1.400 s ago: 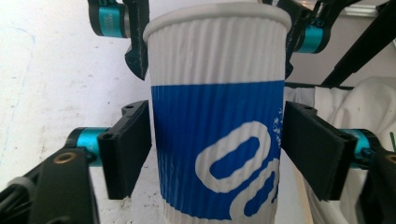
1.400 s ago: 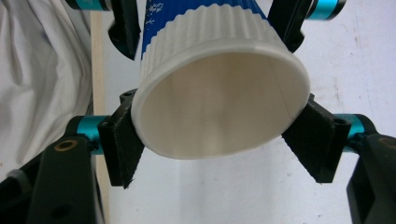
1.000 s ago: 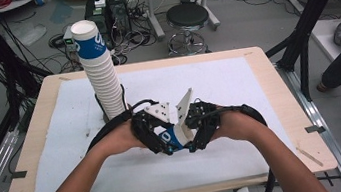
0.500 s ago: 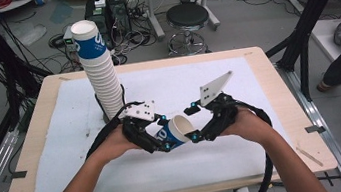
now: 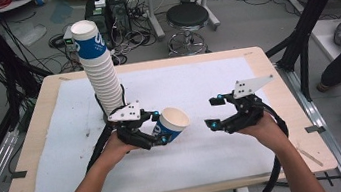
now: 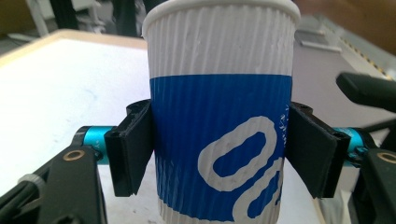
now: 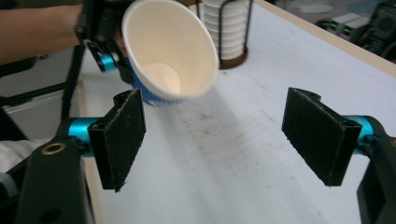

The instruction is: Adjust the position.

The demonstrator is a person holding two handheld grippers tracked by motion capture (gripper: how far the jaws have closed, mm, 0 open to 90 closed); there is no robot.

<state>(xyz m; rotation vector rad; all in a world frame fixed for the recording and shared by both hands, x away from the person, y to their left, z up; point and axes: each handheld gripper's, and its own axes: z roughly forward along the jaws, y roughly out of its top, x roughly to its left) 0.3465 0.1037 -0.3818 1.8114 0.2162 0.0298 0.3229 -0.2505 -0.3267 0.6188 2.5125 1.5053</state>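
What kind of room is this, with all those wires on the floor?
Probably a lab or workshop. Cables and computer boxes lie on the bare floor, a black camera frame stands around the table, and there is a work stool.

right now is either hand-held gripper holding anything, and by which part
The left hand-held gripper clamps a paper cup by its ribbed side wall, across the blue band. The right hand-held gripper is open and holds nothing.

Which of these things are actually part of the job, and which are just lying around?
In use:
cup, clamped in left tool
cup stack
right tool, open, nothing in it

Lying about:
stool
cables on the floor
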